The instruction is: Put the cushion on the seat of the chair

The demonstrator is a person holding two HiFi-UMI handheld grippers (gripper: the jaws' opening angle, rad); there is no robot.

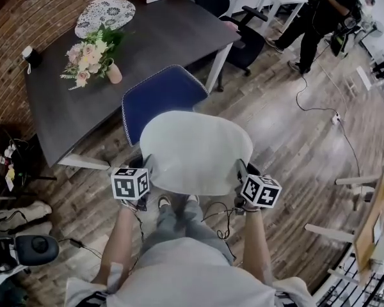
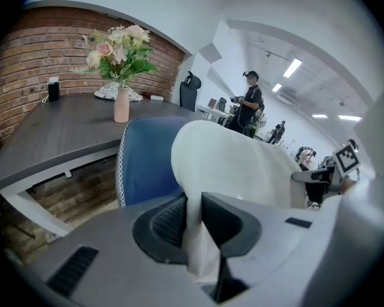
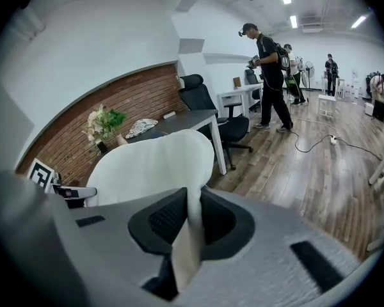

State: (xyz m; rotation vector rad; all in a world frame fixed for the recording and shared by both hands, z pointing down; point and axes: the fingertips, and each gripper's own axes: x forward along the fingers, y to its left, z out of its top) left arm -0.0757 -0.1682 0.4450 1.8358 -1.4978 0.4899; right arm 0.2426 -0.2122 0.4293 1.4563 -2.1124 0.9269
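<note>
Here, the carrying step: the white cushion (image 1: 195, 152) hangs at the centre of the head view, held by its two near corners, just below the blue chair (image 1: 163, 98) in the frame. The blue panel edged in white stitching looks like the backrest, and the seat itself cannot be made out. The left gripper (image 2: 193, 219) has its jaws drawn narrow on a fold of the cushion's fabric, and the right gripper (image 3: 193, 216) pinches the opposite corner likewise. By judgement, the next move calls for taking both grippers on together past the blue panel, lowering the cushion flat onto the seat, and only then parting the jaws. Containers: on the dark table (image 1: 166, 37), upper left, a pink vase (image 1: 114, 73) holds flowers (image 1: 89, 56).
</note>
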